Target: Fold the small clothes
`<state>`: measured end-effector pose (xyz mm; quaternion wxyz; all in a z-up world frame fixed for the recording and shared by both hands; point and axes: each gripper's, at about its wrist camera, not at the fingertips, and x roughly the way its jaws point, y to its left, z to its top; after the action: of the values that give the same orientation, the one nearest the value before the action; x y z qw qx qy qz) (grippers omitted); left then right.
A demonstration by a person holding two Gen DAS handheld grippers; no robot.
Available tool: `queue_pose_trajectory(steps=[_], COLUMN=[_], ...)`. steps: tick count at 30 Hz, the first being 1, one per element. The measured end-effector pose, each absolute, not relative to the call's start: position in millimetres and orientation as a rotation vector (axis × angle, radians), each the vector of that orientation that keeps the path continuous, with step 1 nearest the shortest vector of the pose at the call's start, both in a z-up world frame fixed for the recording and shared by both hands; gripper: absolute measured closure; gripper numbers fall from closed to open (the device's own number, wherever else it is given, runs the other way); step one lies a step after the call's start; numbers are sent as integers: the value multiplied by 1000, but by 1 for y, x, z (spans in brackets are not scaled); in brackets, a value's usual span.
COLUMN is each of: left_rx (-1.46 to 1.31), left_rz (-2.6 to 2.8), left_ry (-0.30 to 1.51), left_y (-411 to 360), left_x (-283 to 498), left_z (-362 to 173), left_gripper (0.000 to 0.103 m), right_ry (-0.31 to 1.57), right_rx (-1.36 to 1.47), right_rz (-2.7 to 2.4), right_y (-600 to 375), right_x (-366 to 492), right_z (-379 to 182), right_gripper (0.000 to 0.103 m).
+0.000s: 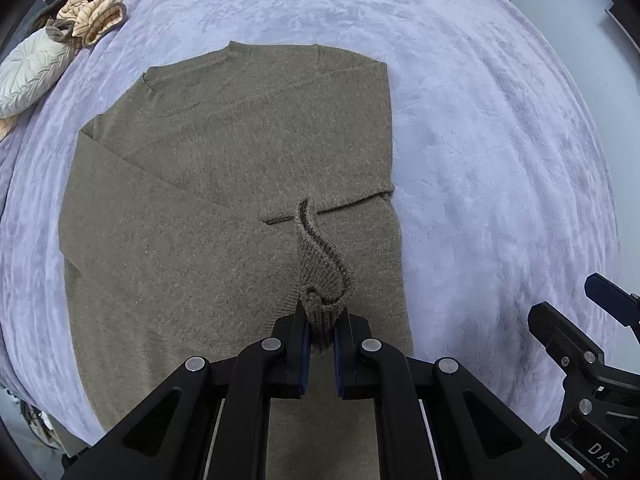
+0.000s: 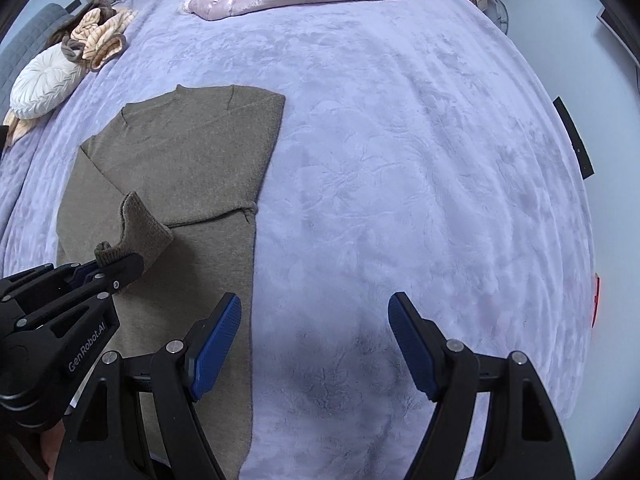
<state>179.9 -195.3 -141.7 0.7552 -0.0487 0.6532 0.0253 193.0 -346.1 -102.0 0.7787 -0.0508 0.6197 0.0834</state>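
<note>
- The bed [image 2: 400, 140] carries my olive sweater [image 1: 224, 152], spread flat at its left.
- The sweater looks soft, floppy and light; I'd grip ribbed edges.
- My left tool [image 1: 320, 332] pinches the sleeve cuff [image 1: 324, 300].
- My right tool [image 2: 316, 344] hangs spread and empty.

Two pieces of lettering could be read. In the right wrist view, white print reading "GenRobot.AI" ran along the side of the black plastic left gripper [image 2: 105, 266] body, at the lower left of the picture. In the left wrist view, the white letters "DAS" stood on the black body of the right gripper [image 1: 568, 312], at the bottom right corner; the word was cut off by the picture's edge, so whatever followed those letters could not be told. No other text, number or sign was legible.
</note>
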Motion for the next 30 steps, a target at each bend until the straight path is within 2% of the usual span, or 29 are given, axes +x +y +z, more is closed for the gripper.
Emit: queue_pose_trajectory(steps=[5,6,7,8,9,18,25,29,30], left_rx=[-207,-231,-268,-311,-342,-580,-461,-447,-442], left_rz=[21,19,11,7,21,-39,147,224,235], left_ry=[1437,1446,1460,1472,1461,1376,1453,1502,1514], left_y=[-193,-190,-187,-183,-178,-123,-70,-49,-48], left_x=[182,182,182,182,181,170,146,119,112], left_z=[-162,-167,-172,-178,-179,-158,-174,-186,-189], left_gripper=[92,83,68,29,12,12,12,12,12], right_ry=[1353,1355,1357,1357,1358,1368,1390,1418,1411], right_rx=[-111,-112,-114,-117,-122,-119,30,97,93], right_rz=[171,170,170,171,172,189,303,425,439], right_y=[-354,-355,-355,-355,-355,-353,-342,-313,-306], right_x=[190,189,189,188,188,185,183,183,185], right_z=[-110,-111,-112,-112,-112,-117,-129,-160,-168], right_gripper=[24,24,24,24,24,24,24,24,29])
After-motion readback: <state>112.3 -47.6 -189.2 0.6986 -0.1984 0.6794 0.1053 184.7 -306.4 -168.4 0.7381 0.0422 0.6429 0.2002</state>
